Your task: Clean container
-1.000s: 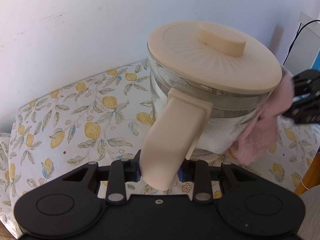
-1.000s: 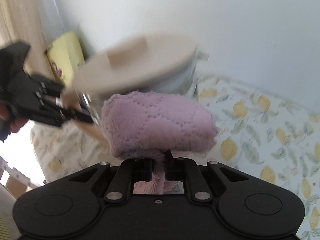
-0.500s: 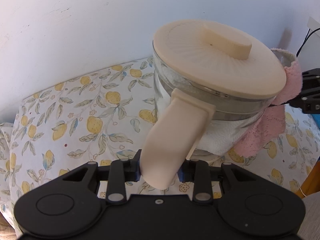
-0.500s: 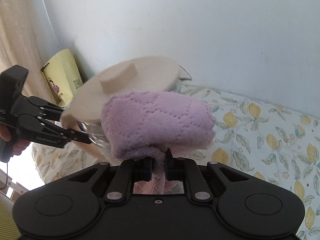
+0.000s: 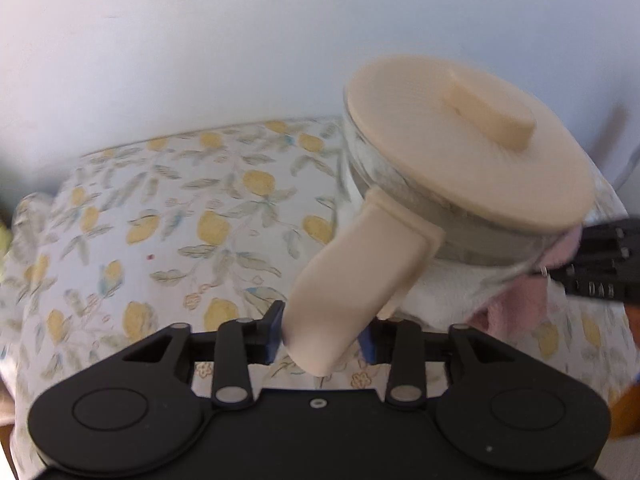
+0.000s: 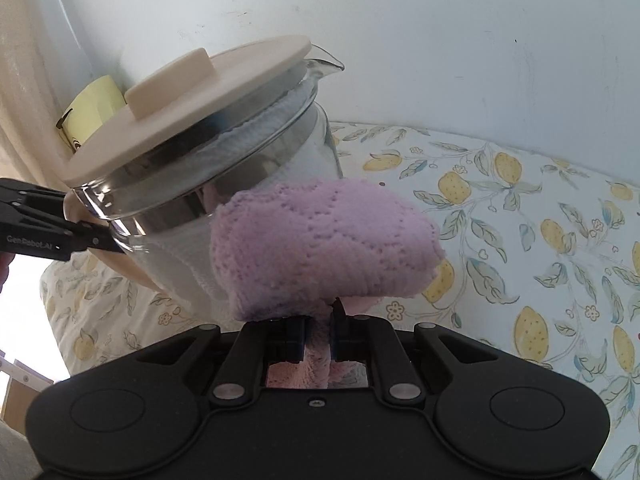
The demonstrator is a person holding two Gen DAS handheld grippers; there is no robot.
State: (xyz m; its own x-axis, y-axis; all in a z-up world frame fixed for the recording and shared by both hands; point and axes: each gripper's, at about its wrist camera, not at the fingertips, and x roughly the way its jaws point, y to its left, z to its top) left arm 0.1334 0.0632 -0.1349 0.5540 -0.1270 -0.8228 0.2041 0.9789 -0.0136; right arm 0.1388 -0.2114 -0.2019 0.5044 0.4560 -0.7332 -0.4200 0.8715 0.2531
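The clear glass jug with a cream plastic lid and a cream plastic handle was tilted above the bench covered with a white cloth printed with yellow lemons. Its handle lay between the fingers of the left gripper, which were opening; the left finger was at the handle's side, and a narrow gap showed at the other side. White paper was visible inside the glass. The right gripper had its fingers together, clamped on a folded lilac fluffy cloth, and this cloth was pressed against the lower wall of the jug, under the lid's rim. In the right wrist view the jug's spout pointed toward the pale wall, and a yellow bag stood behind the jug.
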